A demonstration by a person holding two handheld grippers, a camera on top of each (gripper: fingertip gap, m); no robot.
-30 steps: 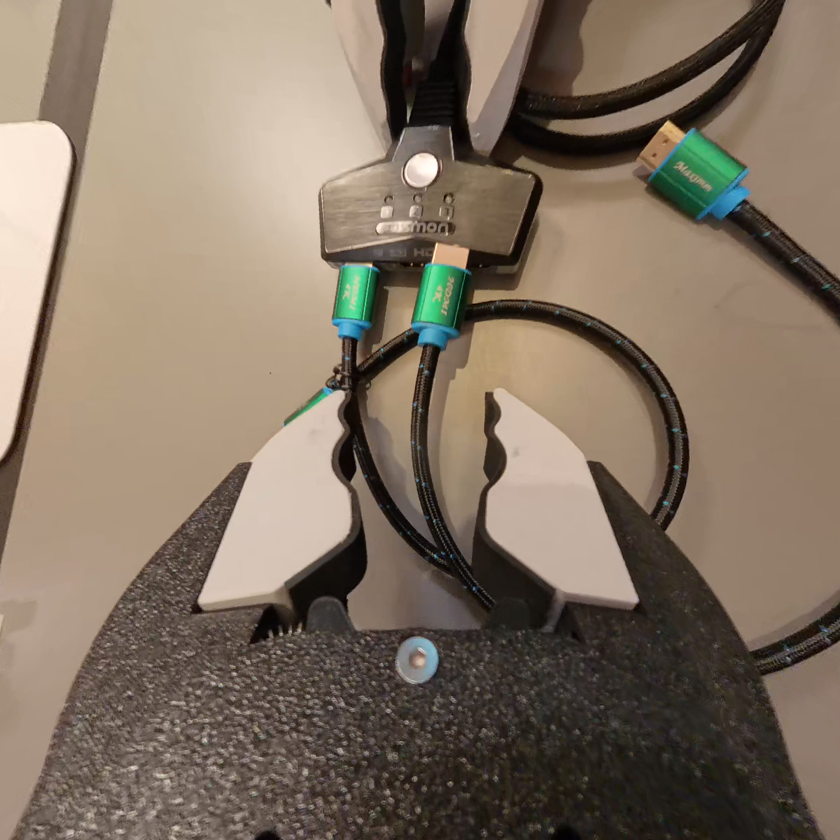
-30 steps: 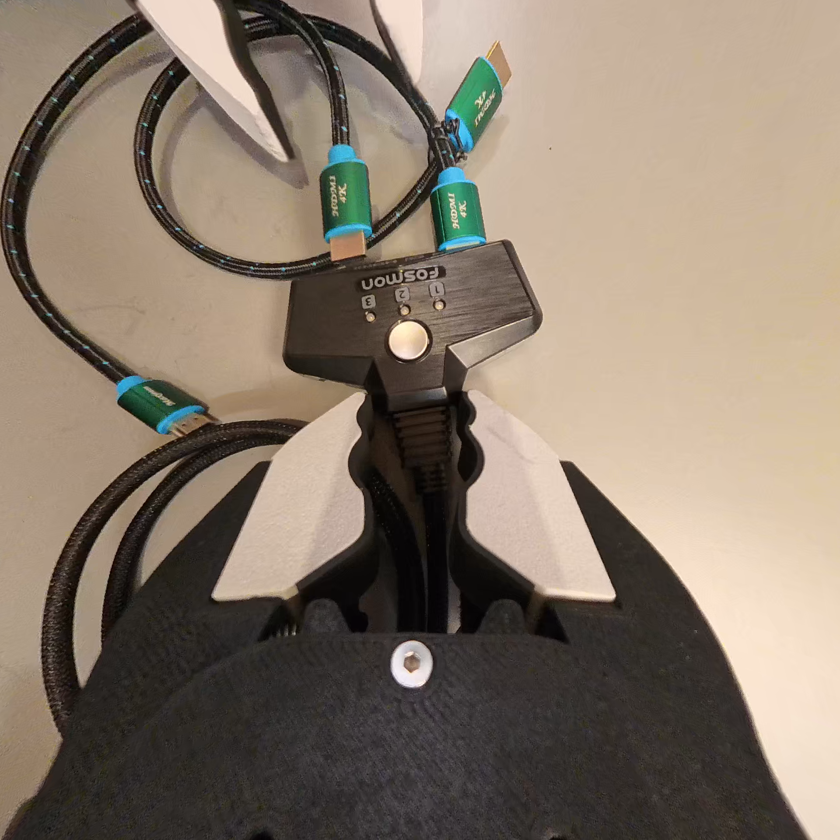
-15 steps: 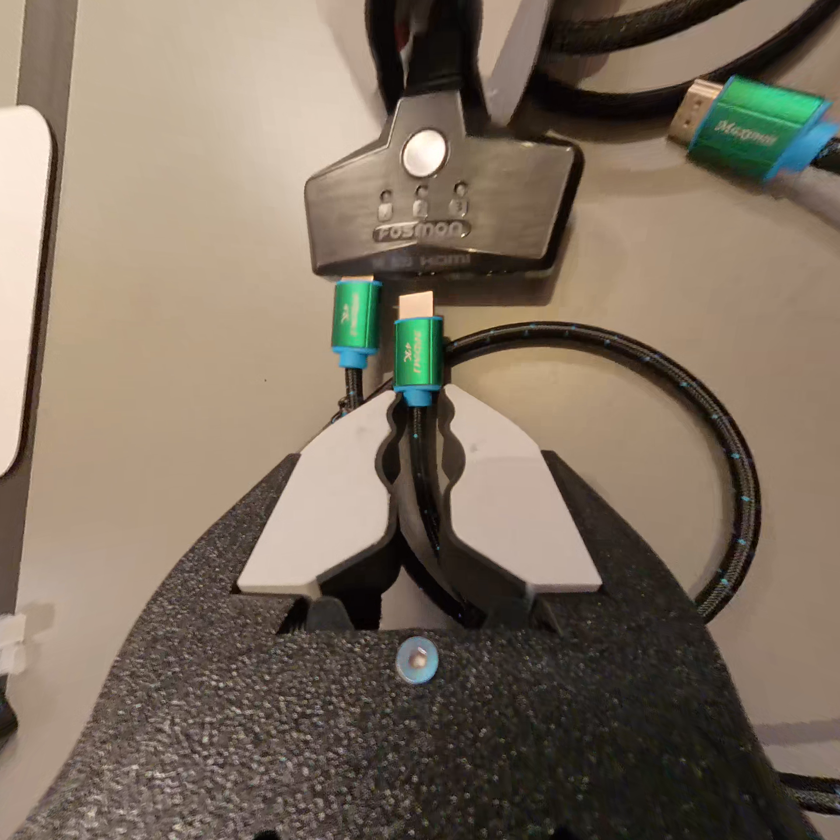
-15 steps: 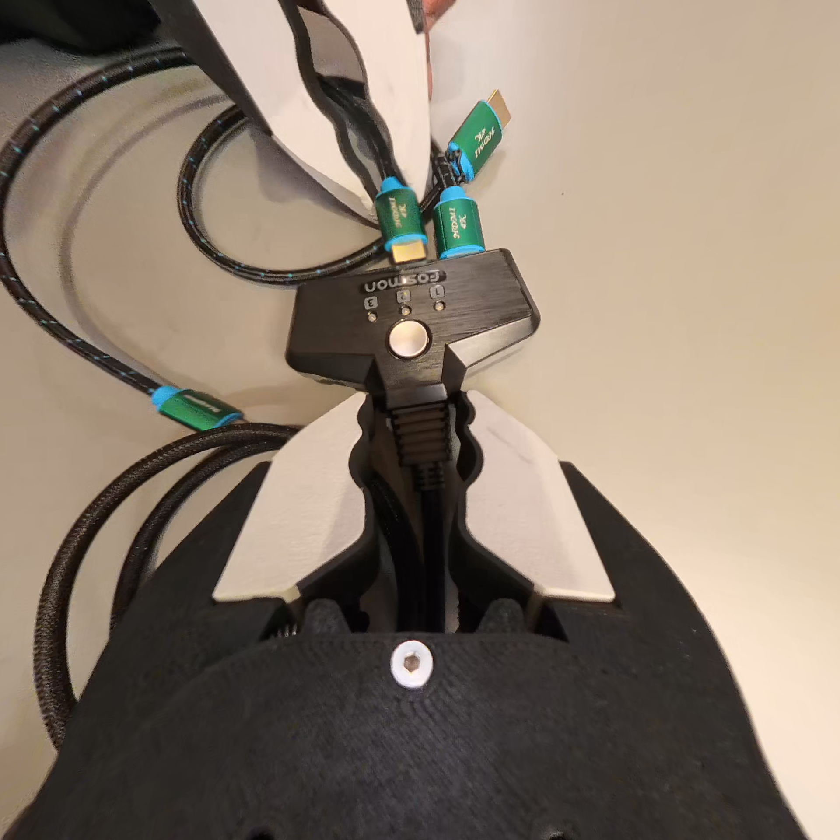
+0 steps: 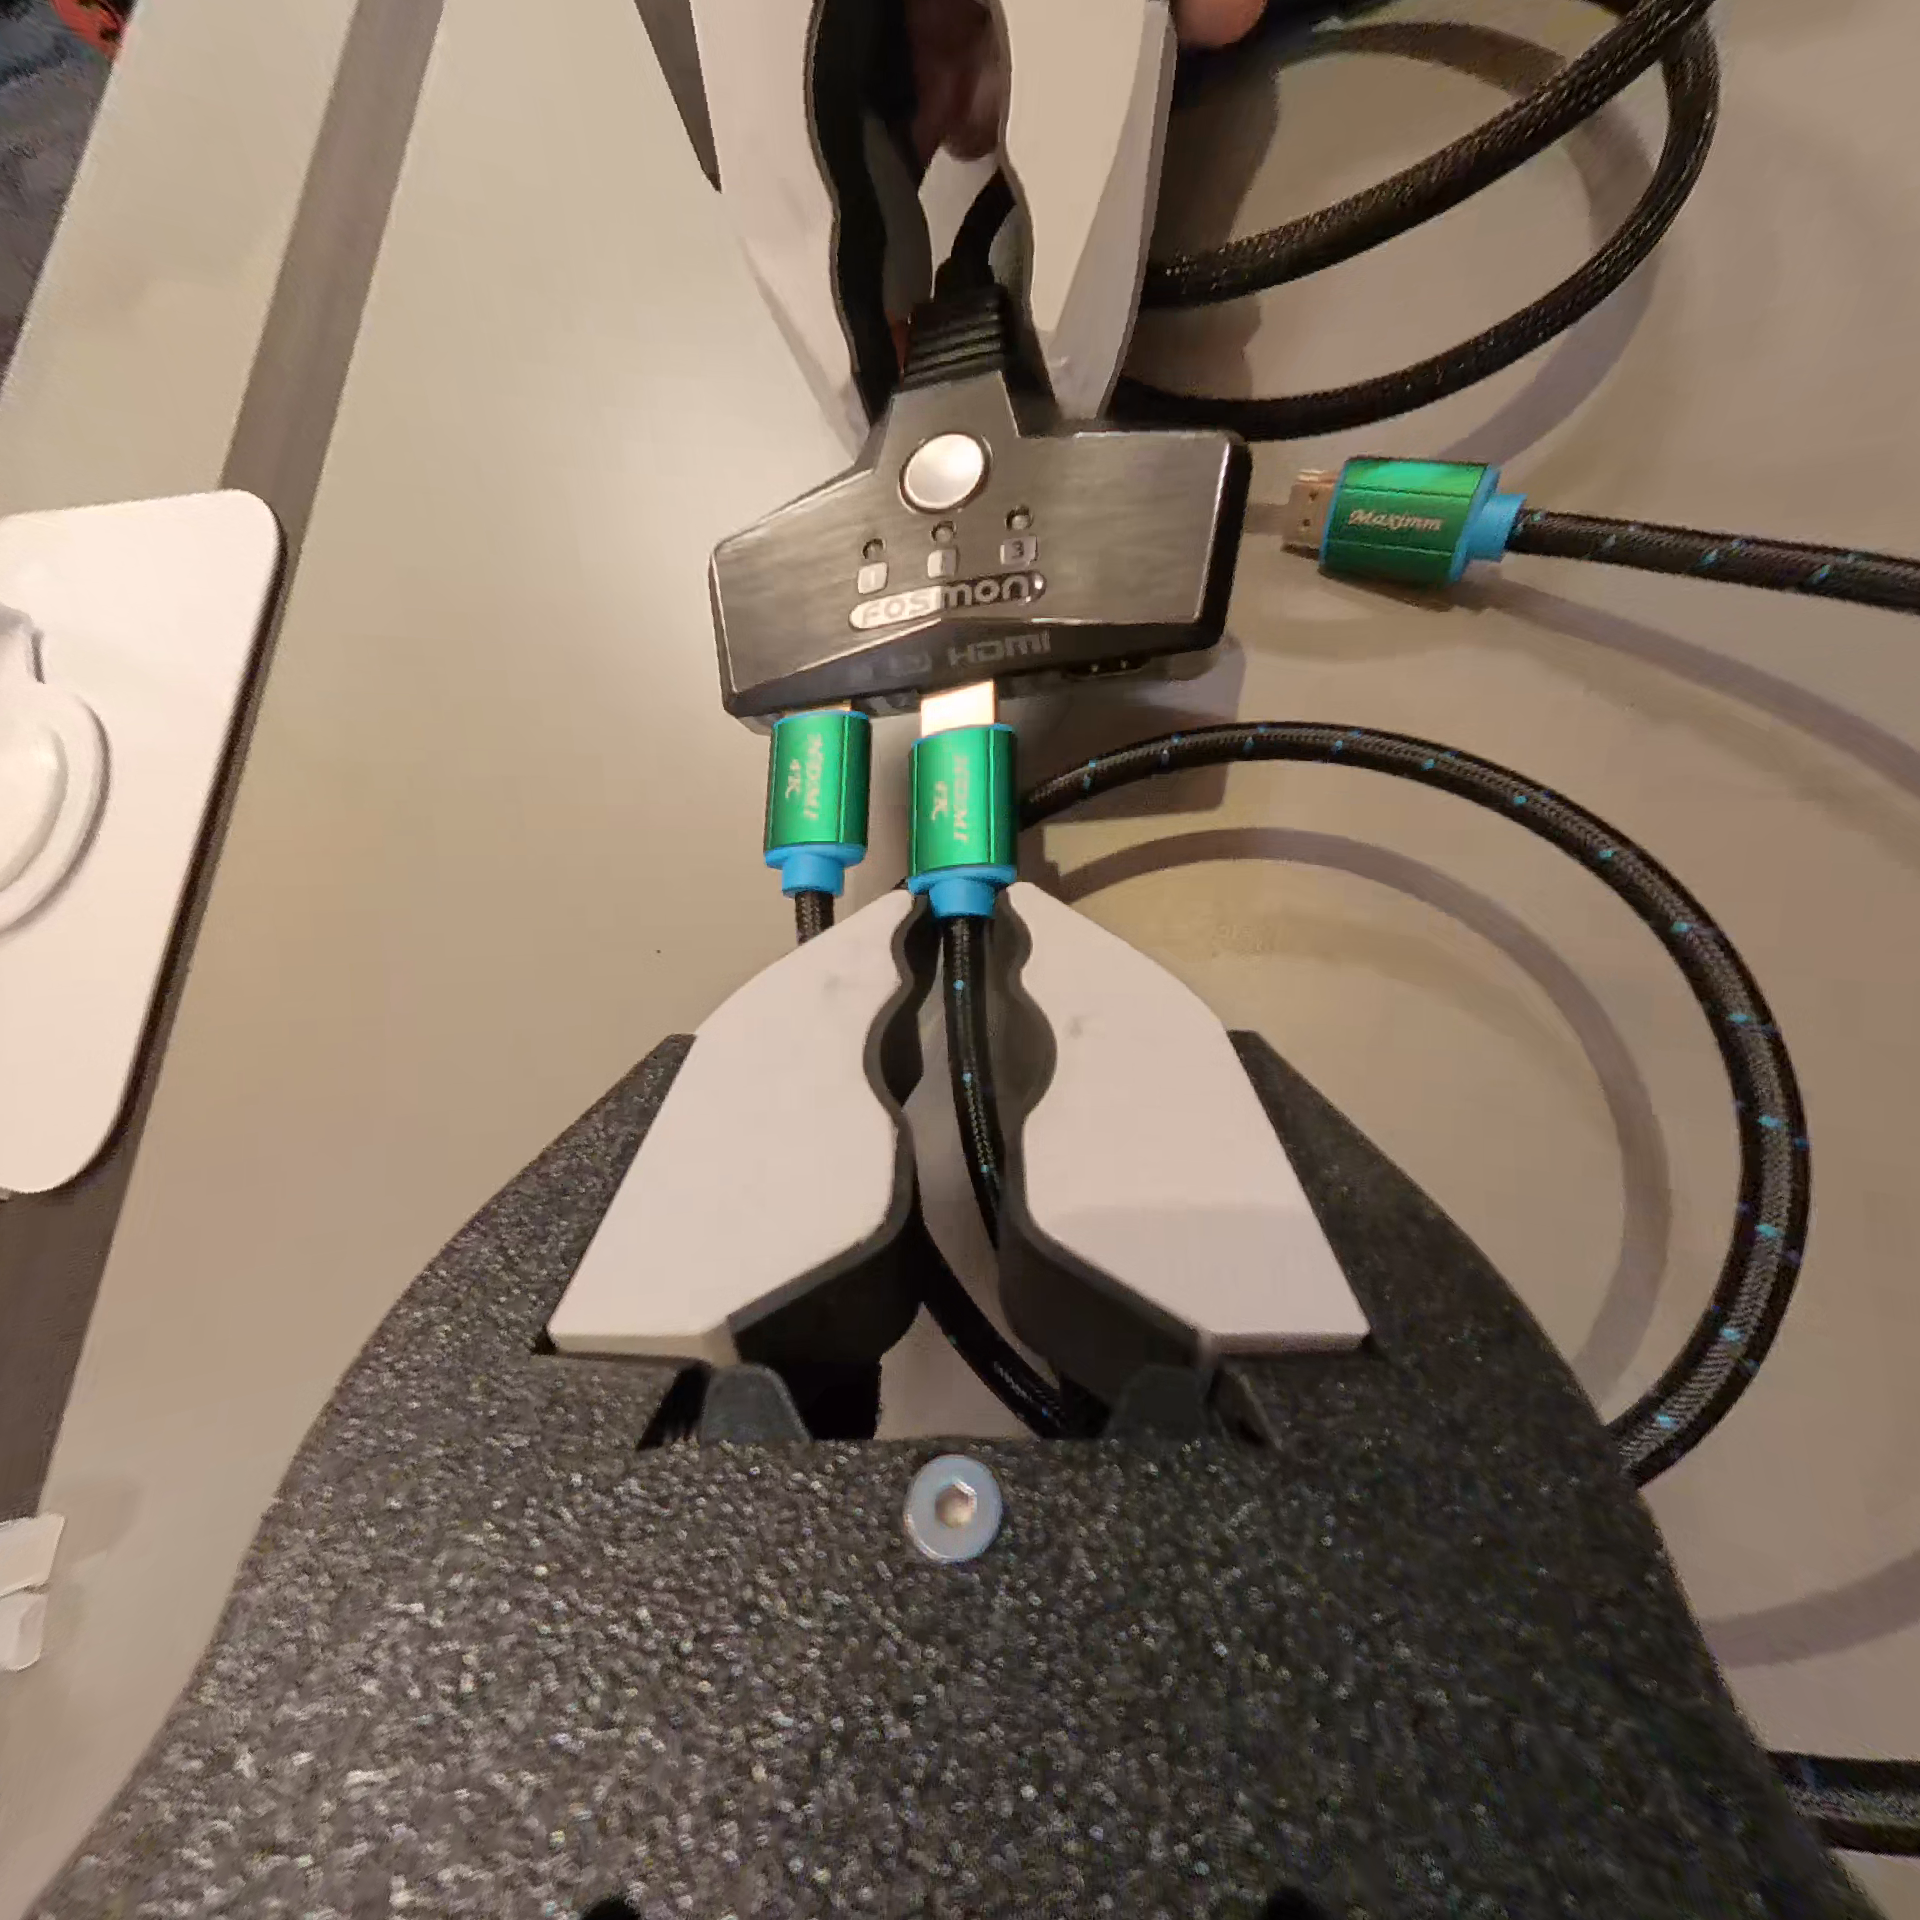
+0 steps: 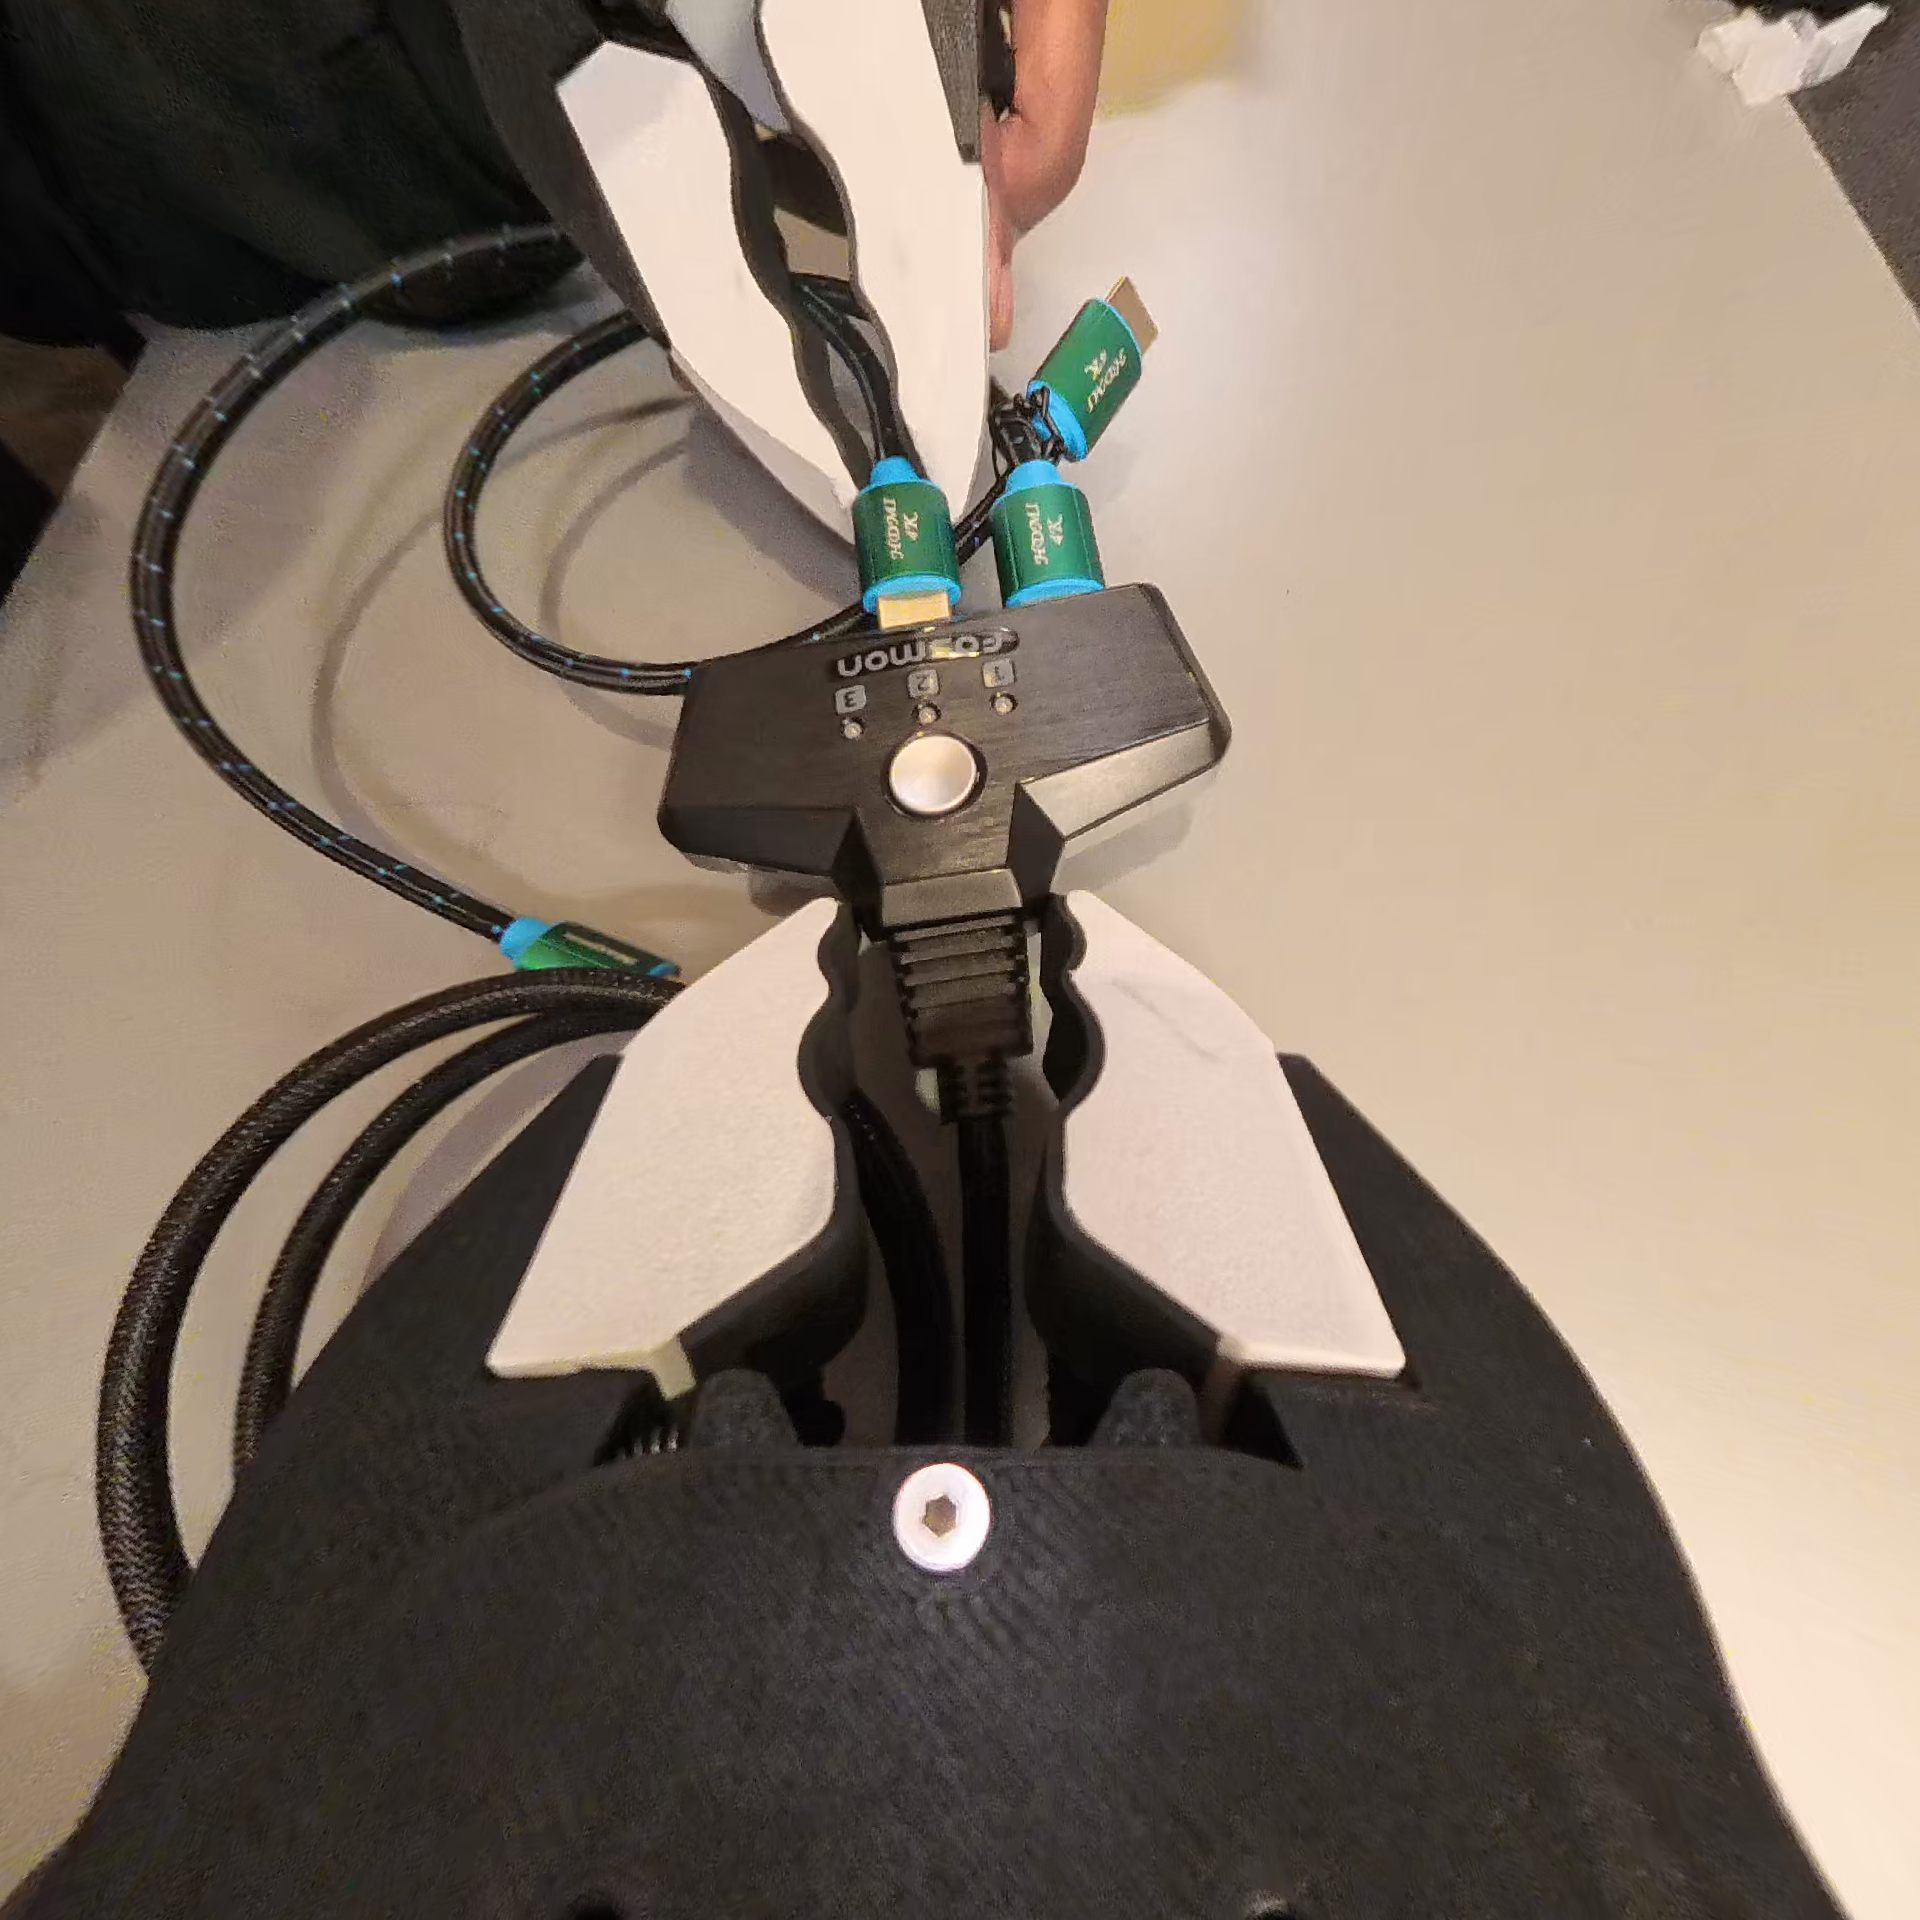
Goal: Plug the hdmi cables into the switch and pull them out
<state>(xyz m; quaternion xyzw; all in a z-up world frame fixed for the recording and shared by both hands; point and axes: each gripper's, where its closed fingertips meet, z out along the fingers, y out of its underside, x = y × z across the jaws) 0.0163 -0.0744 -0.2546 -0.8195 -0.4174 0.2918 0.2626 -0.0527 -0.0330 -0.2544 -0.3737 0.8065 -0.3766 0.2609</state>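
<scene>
Two tongs faced each other over the tabletop (image 5: 468, 935): left tongs (image 5: 961, 920) pinched the middle plug's cable (image 5: 961, 1039), plug (image 5: 958, 805) pointing lengthwise at the switch (image 5: 977, 582); right tongs (image 6: 951, 925) clamped the switch's tail (image 6: 961, 997).

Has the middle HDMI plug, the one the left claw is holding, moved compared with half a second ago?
Yes. The middle plug has moved toward the switch: its gold tip now meets the port face beside the seated plug, not fully in.

Right tongs (image 6: 951, 935) pinch the black switch (image 6: 935, 748) by its cable collar on the pale table (image 6: 1507, 727).
</scene>
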